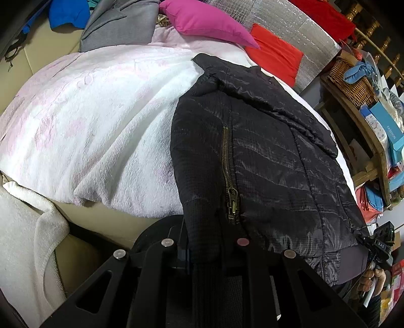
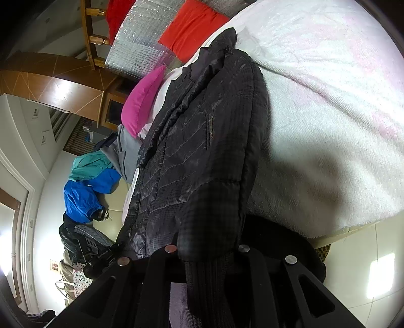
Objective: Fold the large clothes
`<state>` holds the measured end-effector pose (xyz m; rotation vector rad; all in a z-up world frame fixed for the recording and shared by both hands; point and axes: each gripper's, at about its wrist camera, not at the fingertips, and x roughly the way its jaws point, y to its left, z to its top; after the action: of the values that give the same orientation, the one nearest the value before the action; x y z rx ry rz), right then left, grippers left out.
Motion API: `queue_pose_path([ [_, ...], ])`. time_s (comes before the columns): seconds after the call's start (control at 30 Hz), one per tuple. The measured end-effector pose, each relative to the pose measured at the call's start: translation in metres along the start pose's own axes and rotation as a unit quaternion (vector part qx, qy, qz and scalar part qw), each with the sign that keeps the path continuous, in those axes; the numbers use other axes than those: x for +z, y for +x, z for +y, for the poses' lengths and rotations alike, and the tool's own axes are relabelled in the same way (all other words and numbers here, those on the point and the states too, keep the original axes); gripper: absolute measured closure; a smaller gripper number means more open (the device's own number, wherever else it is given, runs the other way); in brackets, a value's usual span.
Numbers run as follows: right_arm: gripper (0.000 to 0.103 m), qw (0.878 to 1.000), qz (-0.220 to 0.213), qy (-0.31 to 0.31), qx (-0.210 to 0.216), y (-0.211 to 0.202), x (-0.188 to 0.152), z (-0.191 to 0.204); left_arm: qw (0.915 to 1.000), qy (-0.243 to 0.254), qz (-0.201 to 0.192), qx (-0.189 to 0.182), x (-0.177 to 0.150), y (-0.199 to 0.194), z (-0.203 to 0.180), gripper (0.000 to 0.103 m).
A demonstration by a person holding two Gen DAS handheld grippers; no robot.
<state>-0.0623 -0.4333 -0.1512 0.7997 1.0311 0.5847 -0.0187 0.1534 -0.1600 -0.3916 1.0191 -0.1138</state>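
Both jaws are clenched on the black jacket's (image 1: 265,151) ribbed cuffs, its length running away across the white blanket (image 1: 101,113), collar farthest.

Both wrist views look closely down the same black jacket (image 1: 265,156) from opposite ends.

Jacket (image 1: 265,156) lay on the blanket (image 1: 101,121) covering the bed, its near sleeve cuffs reaching into the left gripper (image 1: 204,249) & right gripper (image 2: 205,252). In left wrist view, blanket spread to jacket's left; pillows (image 1: 207,22) sat behind at the bed's far end. Shelf w/ wicker basket (image 1: 351,80) stood right of the bed.
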Motion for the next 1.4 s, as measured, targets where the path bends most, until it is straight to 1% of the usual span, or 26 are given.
queue_pose_path([
  [0.07,0.082,1.000,0.001,0.006,0.002,0.001,0.000,-0.002,1.0000,-0.002,-0.001,-0.001,-0.001,0.000,0.000,0.085],
  [0.13,0.082,1.000,0.001,0.010,0.007,0.000,0.000,-0.004,1.0000,-0.003,-0.002,-0.001,-0.001,0.000,0.000,0.085],
  [0.63,0.081,1.000,0.001,0.005,0.005,-0.001,0.000,-0.005,1.0000,-0.007,-0.003,-0.003,-0.001,0.000,0.003,0.085],
  [0.7,0.081,1.000,0.002,0.005,0.005,-0.001,0.000,-0.005,1.0000,-0.006,-0.003,0.000,-0.001,0.000,0.002,0.085],
  [0.83,0.081,1.000,0.000,0.001,0.000,-0.002,0.000,-0.003,0.9998,0.006,-0.006,0.018,-0.001,0.000,-0.006,0.085],
  [0.93,0.081,1.000,0.000,-0.012,-0.015,-0.002,0.000,0.004,0.9995,0.017,-0.011,0.026,-0.001,0.000,-0.010,0.085],
  [0.97,0.084,1.000,-0.001,-0.018,-0.020,-0.001,-0.001,0.009,0.9995,0.016,-0.011,0.025,-0.001,0.000,-0.010,0.085],
  [1.13,0.084,0.999,-0.003,-0.036,-0.029,-0.002,0.002,0.023,0.9998,0.011,-0.012,0.014,-0.002,0.000,-0.006,0.085],
  [1.4,0.084,0.999,-0.004,-0.032,-0.042,-0.004,0.002,0.023,0.9998,0.011,-0.015,0.002,-0.002,0.000,-0.001,0.085],
])
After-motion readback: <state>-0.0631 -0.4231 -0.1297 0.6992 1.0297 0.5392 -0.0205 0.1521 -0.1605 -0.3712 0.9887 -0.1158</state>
